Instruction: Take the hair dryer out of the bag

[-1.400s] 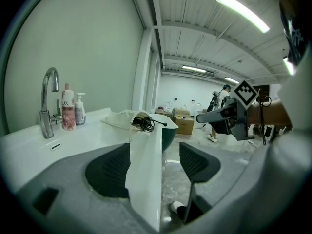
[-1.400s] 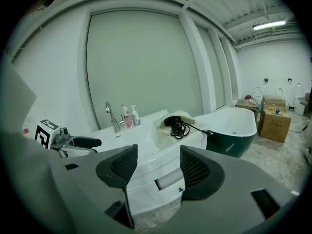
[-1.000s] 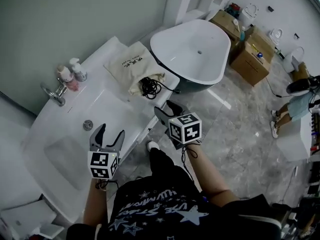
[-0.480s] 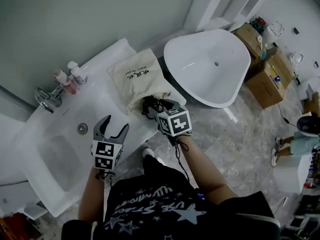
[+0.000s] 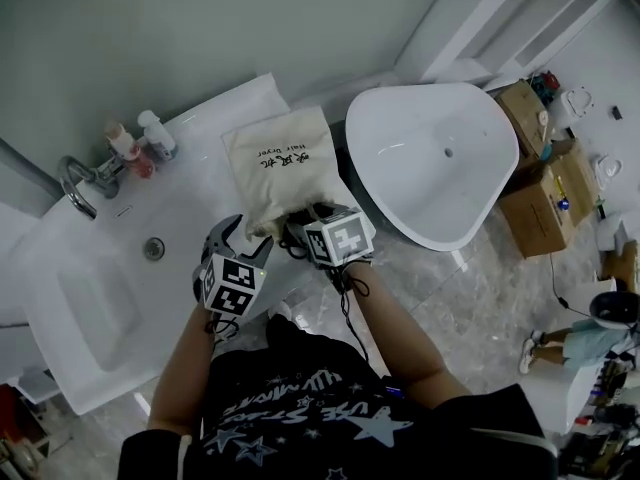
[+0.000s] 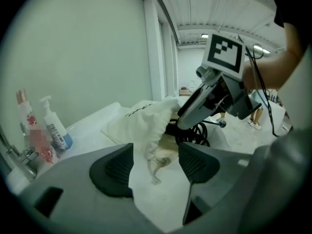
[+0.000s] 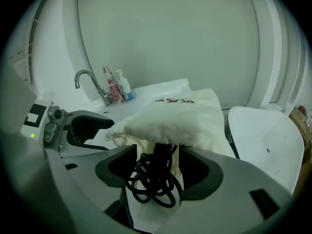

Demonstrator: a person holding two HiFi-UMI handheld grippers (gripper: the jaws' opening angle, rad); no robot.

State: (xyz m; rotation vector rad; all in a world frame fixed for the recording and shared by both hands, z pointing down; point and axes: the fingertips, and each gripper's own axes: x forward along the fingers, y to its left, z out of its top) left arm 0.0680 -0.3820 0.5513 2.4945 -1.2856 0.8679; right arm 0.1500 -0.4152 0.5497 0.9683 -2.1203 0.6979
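A cream drawstring bag (image 5: 280, 163) lies on the white counter (image 5: 205, 133), its mouth toward me. A black coiled cord (image 7: 153, 179) spills from that mouth; the hair dryer itself is hidden inside. My right gripper (image 7: 158, 172) points down at the mouth with the cord (image 6: 197, 133) between its jaws. Those jaws are opening and the pads do not press on the cord. My left gripper (image 6: 156, 165) stands open just left of the mouth, aimed at the bag's (image 6: 146, 118) drawstring end, nothing between its fingers. From the head view the right gripper (image 5: 310, 218) covers most of the cord.
A faucet (image 5: 75, 183) and small bottles (image 5: 140, 143) stand at the counter's back left, beside the sink basin (image 5: 90, 303). A white bathtub (image 5: 440, 158) sits right of the counter. Cardboard boxes (image 5: 545, 183) and a person (image 5: 590, 333) are further right on the floor.
Both grippers have moved forward and down to the bag's mouth. The right one now straddles the cord; the left has come up beside the drawstring end.
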